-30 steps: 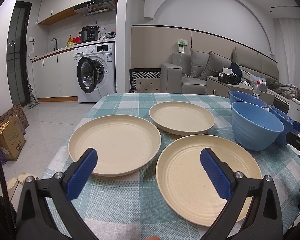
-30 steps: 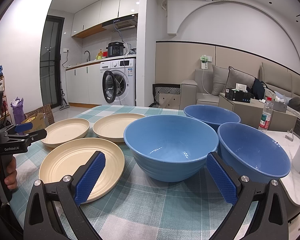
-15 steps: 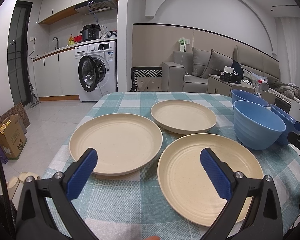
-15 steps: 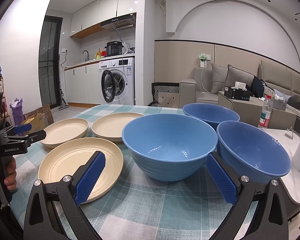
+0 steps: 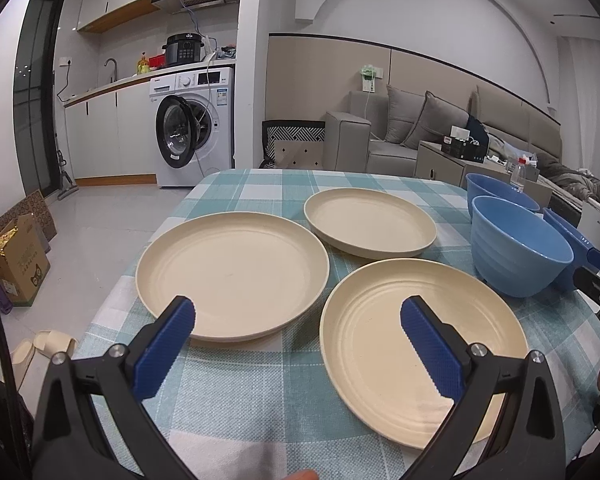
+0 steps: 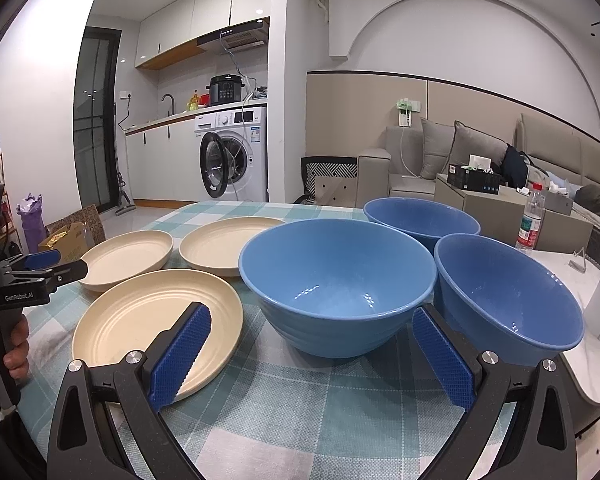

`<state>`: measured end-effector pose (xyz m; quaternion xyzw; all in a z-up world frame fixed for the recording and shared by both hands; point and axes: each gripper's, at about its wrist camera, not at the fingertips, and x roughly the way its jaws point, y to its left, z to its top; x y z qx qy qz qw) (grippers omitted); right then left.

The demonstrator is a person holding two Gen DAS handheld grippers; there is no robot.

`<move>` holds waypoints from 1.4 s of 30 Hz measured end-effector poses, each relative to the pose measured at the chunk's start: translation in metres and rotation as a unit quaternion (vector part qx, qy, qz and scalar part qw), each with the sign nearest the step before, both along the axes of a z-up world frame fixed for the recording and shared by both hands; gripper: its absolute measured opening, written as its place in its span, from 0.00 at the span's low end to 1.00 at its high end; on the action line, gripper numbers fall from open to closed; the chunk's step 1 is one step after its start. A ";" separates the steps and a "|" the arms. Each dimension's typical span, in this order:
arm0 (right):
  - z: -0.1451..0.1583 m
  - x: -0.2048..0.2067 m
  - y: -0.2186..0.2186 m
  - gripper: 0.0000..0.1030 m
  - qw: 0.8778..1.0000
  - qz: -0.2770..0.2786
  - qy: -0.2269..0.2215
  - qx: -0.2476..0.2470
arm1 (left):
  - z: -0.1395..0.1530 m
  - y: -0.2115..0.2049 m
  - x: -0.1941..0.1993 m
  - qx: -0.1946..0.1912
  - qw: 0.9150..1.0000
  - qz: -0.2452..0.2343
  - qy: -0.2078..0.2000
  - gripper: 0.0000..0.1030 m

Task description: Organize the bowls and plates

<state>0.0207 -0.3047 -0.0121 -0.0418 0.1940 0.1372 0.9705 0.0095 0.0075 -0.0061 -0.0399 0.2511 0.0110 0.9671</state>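
Both tongs are hanging released and empty over the near edge of the checked tablecloth point(image 5: 260, 408): the left gripper point(image 5: 296, 344) is sitting low in its frame with jaws spread across the gap between two plates, and the right gripper point(image 6: 310, 356) is gaping at the bottom of its frame, seemingly lined up on the nearest bowl. Largest first, the three cream plates are lying flat and unstacked: the left plate point(image 5: 232, 272) at centre left, the near plate point(image 5: 420, 352) at lower right, the far plate point(image 5: 370, 222) above centre. Three blue bowls are clustering at the right: the front bowl point(image 6: 336, 284) mid-frame, the right bowl point(image 6: 508, 292) beside it, the back bowl point(image 6: 420, 216) behind. Nothing is nested yet, so sorting is probably just beginning.
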 end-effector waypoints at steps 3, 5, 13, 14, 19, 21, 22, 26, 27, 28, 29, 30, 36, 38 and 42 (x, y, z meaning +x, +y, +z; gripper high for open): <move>0.001 0.001 0.000 1.00 1.000 0.002 0.002 0.001 | 0.004 0.001 -0.001 0.003 1.000 0.004 -0.003 1.00; 0.003 0.001 0.001 1.00 1.000 0.008 0.005 0.004 | 0.007 0.002 -0.002 0.004 1.000 0.003 -0.002 1.00; 0.021 -0.005 0.023 1.00 0.999 0.044 -0.002 -0.004 | 0.019 0.013 -0.004 0.011 1.000 0.016 0.003 1.00; 0.023 -0.006 0.026 1.00 0.999 0.049 -0.002 -0.005 | 0.020 0.015 -0.004 0.008 1.000 0.018 0.005 1.00; 0.035 -0.006 0.043 1.00 0.996 0.090 0.014 0.016 | 0.026 0.020 -0.005 0.005 1.000 0.028 0.008 1.00; 0.040 -0.006 0.048 1.00 0.995 0.099 0.022 0.024 | 0.029 0.022 -0.006 0.004 1.000 0.029 0.009 1.00; 0.043 -0.006 0.052 1.00 0.994 0.103 0.022 0.028 | 0.030 0.022 -0.006 0.004 1.000 0.029 0.010 1.00; 0.052 -0.003 0.064 1.00 0.993 0.114 0.017 0.036 | 0.037 0.026 -0.007 0.003 0.999 0.034 0.008 1.00; 0.056 -0.001 0.068 1.00 0.992 0.117 0.019 0.036 | 0.038 0.027 -0.006 0.003 0.999 0.035 0.009 1.00; 0.058 0.001 0.071 1.00 0.992 0.117 0.019 0.036 | 0.039 0.028 -0.006 0.003 0.999 0.036 0.010 1.00; 0.060 0.002 0.075 1.00 0.992 0.118 0.019 0.036 | 0.040 0.030 -0.005 0.004 0.999 0.036 0.011 1.00; 0.063 0.005 0.078 1.00 0.992 0.121 0.020 0.035 | 0.041 0.031 -0.005 0.004 0.999 0.038 0.012 1.00; 0.073 0.020 0.101 1.00 0.989 0.139 0.034 0.027 | 0.047 0.042 0.001 -0.004 0.999 0.050 0.018 1.00; 0.074 0.023 0.109 1.00 0.989 0.140 0.037 0.025 | 0.048 0.046 0.004 -0.008 0.998 0.056 0.019 1.00; 0.079 0.032 0.125 1.00 0.989 0.142 0.041 0.018 | 0.049 0.057 0.010 -0.016 0.997 0.068 0.025 1.00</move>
